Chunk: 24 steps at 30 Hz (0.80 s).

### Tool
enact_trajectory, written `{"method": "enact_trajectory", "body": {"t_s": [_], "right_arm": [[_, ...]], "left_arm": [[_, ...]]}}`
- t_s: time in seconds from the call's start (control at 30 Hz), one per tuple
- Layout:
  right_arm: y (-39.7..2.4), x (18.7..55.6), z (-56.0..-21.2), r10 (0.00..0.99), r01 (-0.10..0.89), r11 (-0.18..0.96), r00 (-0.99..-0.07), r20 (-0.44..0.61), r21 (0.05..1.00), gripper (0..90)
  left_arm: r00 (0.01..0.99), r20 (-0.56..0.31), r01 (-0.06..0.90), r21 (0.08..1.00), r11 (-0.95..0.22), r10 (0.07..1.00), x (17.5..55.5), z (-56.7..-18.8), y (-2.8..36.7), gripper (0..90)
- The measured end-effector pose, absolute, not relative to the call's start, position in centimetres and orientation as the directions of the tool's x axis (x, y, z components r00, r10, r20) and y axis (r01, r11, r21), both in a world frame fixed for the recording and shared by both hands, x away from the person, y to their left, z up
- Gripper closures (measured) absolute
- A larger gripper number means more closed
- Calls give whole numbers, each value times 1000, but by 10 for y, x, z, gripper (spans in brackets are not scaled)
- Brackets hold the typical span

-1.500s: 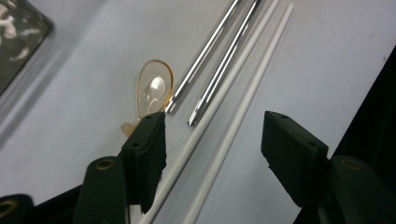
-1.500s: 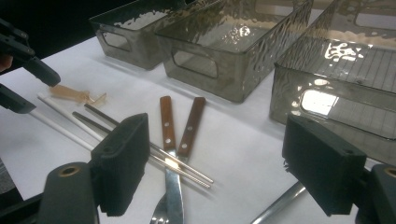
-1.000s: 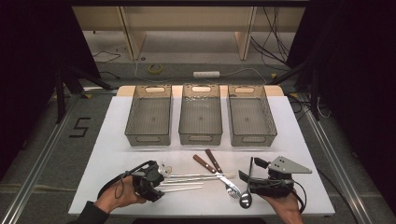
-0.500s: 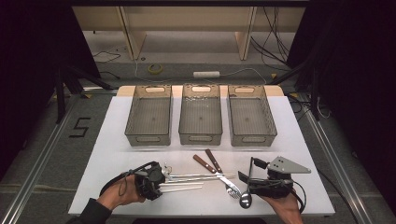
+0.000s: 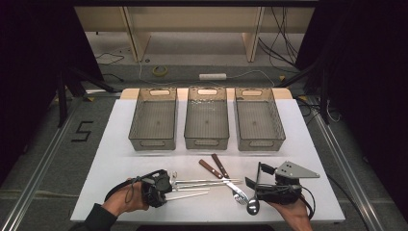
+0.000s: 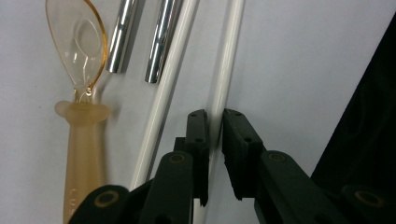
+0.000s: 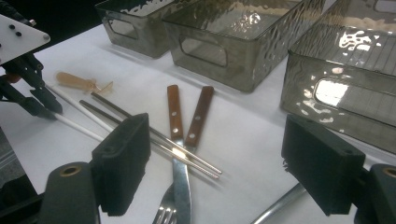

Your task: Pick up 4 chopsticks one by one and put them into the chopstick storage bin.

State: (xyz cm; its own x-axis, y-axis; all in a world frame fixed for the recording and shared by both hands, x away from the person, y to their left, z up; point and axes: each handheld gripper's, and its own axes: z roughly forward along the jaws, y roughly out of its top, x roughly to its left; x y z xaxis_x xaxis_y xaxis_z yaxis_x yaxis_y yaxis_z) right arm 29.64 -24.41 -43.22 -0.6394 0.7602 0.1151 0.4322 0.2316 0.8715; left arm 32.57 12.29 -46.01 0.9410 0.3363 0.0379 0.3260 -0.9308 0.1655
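Left jaws (image 6: 214,140) had just been closing onto a white chopstick (image 6: 228,70).
It lay on the bench (image 5: 312,159), long axis running straight away from my grasp; right jaws (image 7: 233,163) stayed released, farther off.

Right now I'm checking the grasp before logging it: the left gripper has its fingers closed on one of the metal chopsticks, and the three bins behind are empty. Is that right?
Not quite. The left gripper has its fingers, which have just been closing, on a white chopstick, not a metal one; the left gripper view shows the metal chopsticks lying untouched beside it. The three bins are indeed empty, as the high view shows.
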Motion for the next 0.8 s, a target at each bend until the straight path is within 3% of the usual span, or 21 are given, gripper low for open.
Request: {"method": "enact_trajectory", "body": {"t_s": [0.67,0.8], "right_arm": [[-244,296,-432,762,442,236,-636,117,865,255],[-245,297,-432,762,438,237,-637,114,867,256]], "left_arm": [[968,32,241,163,-957,250,322,-459,122,844],[965,36,249,199,-948,261,319,-450,121,845]]}}
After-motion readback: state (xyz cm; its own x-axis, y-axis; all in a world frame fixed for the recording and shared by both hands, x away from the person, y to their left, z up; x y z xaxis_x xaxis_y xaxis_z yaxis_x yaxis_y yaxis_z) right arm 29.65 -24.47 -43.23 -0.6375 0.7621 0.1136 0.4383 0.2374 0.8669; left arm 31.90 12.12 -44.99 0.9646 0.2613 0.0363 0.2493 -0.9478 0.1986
